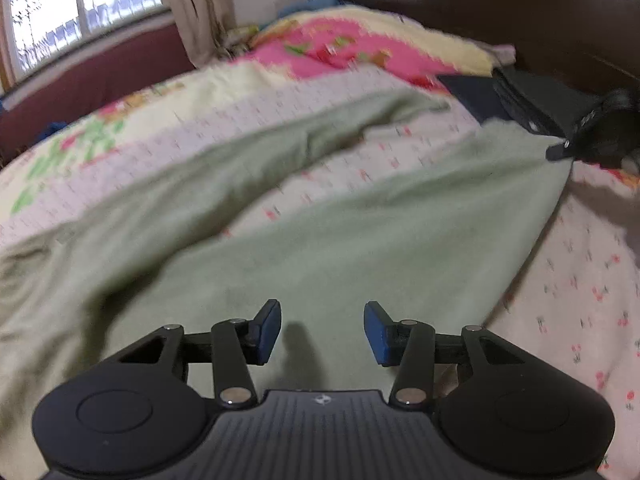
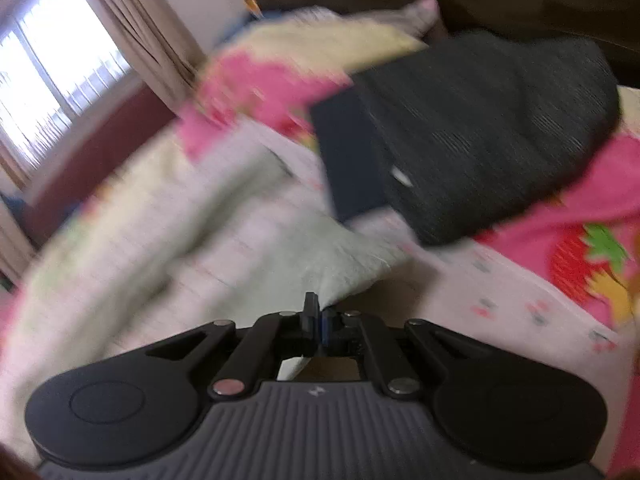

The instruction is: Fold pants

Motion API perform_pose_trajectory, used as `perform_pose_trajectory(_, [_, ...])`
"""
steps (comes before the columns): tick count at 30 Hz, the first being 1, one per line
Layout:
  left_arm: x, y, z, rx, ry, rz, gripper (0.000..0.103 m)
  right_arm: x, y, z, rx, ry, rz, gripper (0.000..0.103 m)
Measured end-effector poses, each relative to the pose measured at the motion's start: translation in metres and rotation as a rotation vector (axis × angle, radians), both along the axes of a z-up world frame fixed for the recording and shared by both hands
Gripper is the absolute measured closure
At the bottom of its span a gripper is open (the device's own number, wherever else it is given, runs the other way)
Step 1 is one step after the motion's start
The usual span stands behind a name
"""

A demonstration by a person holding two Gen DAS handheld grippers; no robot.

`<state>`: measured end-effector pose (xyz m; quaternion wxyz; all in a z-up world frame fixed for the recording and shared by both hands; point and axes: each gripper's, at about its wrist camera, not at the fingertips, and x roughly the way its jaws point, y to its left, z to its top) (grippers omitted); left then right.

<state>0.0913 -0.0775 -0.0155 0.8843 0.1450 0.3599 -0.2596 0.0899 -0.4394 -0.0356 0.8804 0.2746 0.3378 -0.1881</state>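
Pale green pants (image 1: 320, 240) lie spread on the bed, both legs running away toward the far left. My left gripper (image 1: 322, 332) is open and empty, hovering just above the near part of the pants. My right gripper (image 2: 316, 320) is shut on a corner of the pants (image 2: 344, 268) and lifts it a little off the sheet. In the left wrist view the right gripper (image 1: 560, 150) shows at the far right, pinching the pants' edge. The right wrist view is motion-blurred.
The bed has a white floral sheet (image 1: 580, 300) and a pink strawberry blanket (image 1: 340, 48). A folded dark garment stack (image 2: 480, 132) lies by the dark headboard (image 1: 520, 12). A window (image 1: 80, 8) and curtain (image 1: 196, 8) are at the far left.
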Motion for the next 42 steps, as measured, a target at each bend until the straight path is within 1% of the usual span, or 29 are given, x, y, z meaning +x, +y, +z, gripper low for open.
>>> perform_pose_trajectory(1, [-0.002, -0.002, -0.004, 0.017, 0.009, -0.004, 0.044, 0.001, 0.001, -0.006, -0.004, 0.022, 0.002, 0.100])
perform_pose_trajectory(2, [-0.005, -0.003, -0.005, 0.032, 0.008, -0.008, 0.044, 0.000, 0.002, -0.007, -0.009, 0.023, -0.002, 0.099])
perform_pose_trajectory(3, [-0.009, -0.002, -0.005, 0.044, 0.001, -0.012, 0.044, -0.003, 0.002, -0.004, -0.014, 0.013, -0.019, 0.098])
perform_pose_trajectory(4, [-0.013, 0.000, -0.003, 0.051, -0.006, -0.015, 0.044, -0.008, 0.003, 0.001, -0.018, 0.000, -0.039, 0.094])
perform_pose_trajectory(6, [-0.018, 0.005, 0.002, 0.050, -0.014, -0.015, 0.044, -0.016, 0.005, 0.011, -0.042, -0.017, -0.046, 0.094])
perform_pose_trajectory(9, [-0.022, 0.013, 0.005, 0.049, -0.016, 0.010, 0.043, -0.030, 0.012, 0.023, -0.130, 0.013, -0.066, 0.094])
perform_pose_trajectory(12, [-0.027, 0.017, 0.010, 0.042, -0.024, 0.033, 0.043, -0.048, 0.031, 0.036, -0.171, -0.015, -0.046, 0.094])
perform_pose_trajectory(15, [-0.037, 0.020, 0.015, 0.056, -0.053, 0.050, 0.043, -0.060, 0.066, 0.041, -0.200, -0.028, 0.050, 0.094])
perform_pose_trajectory(20, [-0.048, 0.034, 0.021, 0.050, -0.058, 0.109, 0.043, -0.058, 0.148, 0.035, -0.195, -0.014, 0.300, 0.094])
perform_pose_trajectory(23, [-0.049, 0.046, 0.023, 0.042, -0.058, 0.155, 0.043, -0.052, 0.195, 0.029, -0.237, -0.016, 0.438, 0.094])
perform_pose_trajectory(24, [-0.049, 0.051, 0.024, 0.041, -0.061, 0.171, 0.043, -0.049, 0.209, 0.028, -0.253, -0.018, 0.481, 0.092])
perform_pose_trajectory(26, [-0.048, 0.060, 0.025, 0.035, -0.065, 0.194, 0.042, -0.044, 0.231, 0.030, -0.271, -0.038, 0.559, 0.087])
perform_pose_trajectory(28, [-0.046, 0.069, 0.024, 0.033, -0.071, 0.215, 0.042, -0.039, 0.245, 0.033, -0.292, -0.062, 0.607, 0.086])
perform_pose_trajectory(30, [-0.041, 0.080, 0.024, 0.040, -0.083, 0.236, 0.039, -0.026, 0.250, 0.035, -0.305, -0.070, 0.625, 0.081])
perform_pose_trajectory(31, [-0.039, 0.083, 0.023, 0.043, -0.088, 0.243, 0.038, -0.020, 0.253, 0.037, -0.303, -0.069, 0.625, 0.076])
perform_pose_trajectory(32, [-0.035, 0.088, 0.023, 0.048, -0.094, 0.253, 0.037, -0.009, 0.251, 0.036, -0.297, -0.065, 0.620, 0.074])
perform_pose_trajectory(38, [0.001, 0.132, 0.024, 0.090, -0.131, 0.334, 0.035, 0.063, 0.217, 0.030, -0.294, -0.032, 0.552, 0.074])
perform_pose_trajectory(40, [0.019, 0.150, 0.026, 0.095, -0.130, 0.350, 0.035, 0.086, 0.214, 0.026, -0.295, -0.020, 0.566, 0.074])
perform_pose_trajectory(42, [0.043, 0.170, 0.030, 0.100, -0.126, 0.370, 0.035, 0.119, 0.216, 0.024, -0.295, -0.005, 0.612, 0.074])
